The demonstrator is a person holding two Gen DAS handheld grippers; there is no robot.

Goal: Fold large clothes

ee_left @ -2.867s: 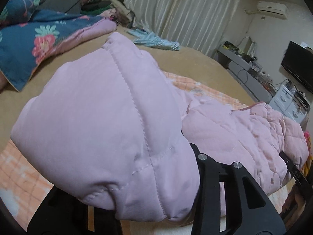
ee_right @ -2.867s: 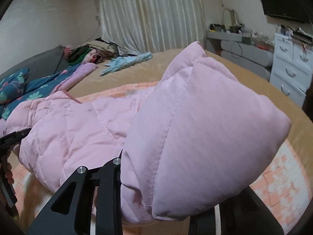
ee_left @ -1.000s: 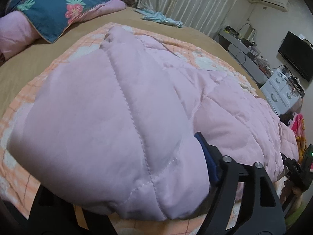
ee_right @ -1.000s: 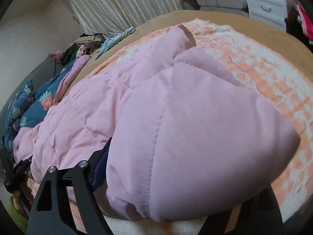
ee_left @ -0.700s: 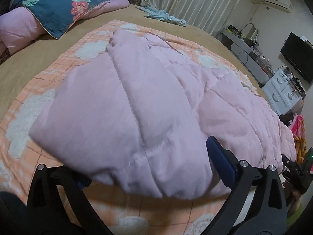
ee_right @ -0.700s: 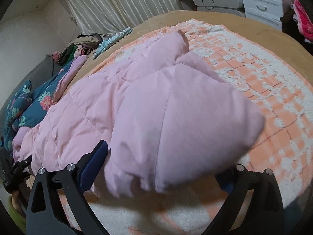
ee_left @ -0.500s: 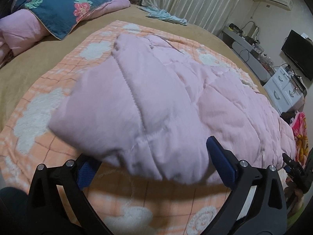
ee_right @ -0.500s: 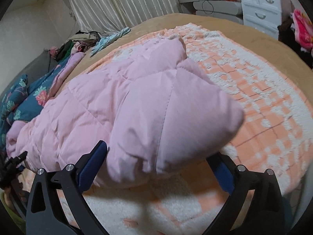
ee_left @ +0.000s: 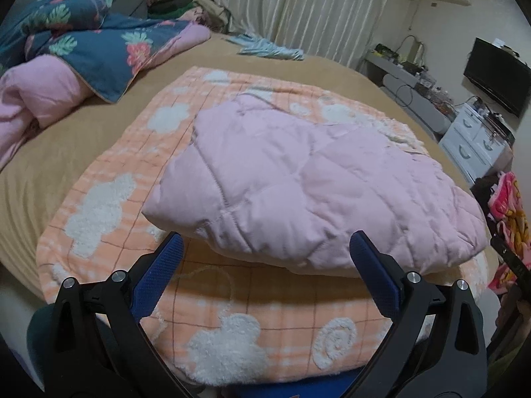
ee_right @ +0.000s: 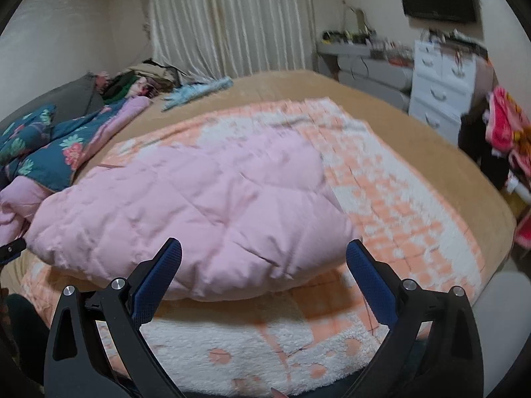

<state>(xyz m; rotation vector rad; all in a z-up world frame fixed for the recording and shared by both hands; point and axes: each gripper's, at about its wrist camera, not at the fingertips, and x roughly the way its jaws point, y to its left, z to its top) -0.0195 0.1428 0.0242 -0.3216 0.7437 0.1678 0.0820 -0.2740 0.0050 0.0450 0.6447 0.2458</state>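
Jaws of both the left gripper [ee_left: 265, 248] and right gripper [ee_right: 264, 253] gape empty before the puffy quilted pink jacket [ee_left: 308, 179].

Jacket [ee_left: 308, 182] on blanket [ee_left: 109, 199], on bed [ee_left: 59, 146].
Quilt [ee_left: 99, 43] lies behind and left of blanket; drawers [ee_right: 441, 89] stand right of bed.

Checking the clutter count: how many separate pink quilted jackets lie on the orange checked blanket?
1: the pink quilted jacket lies folded across the middle of the orange checked blanket, clear of both grippers' open jaws. Nothing else lies on it.
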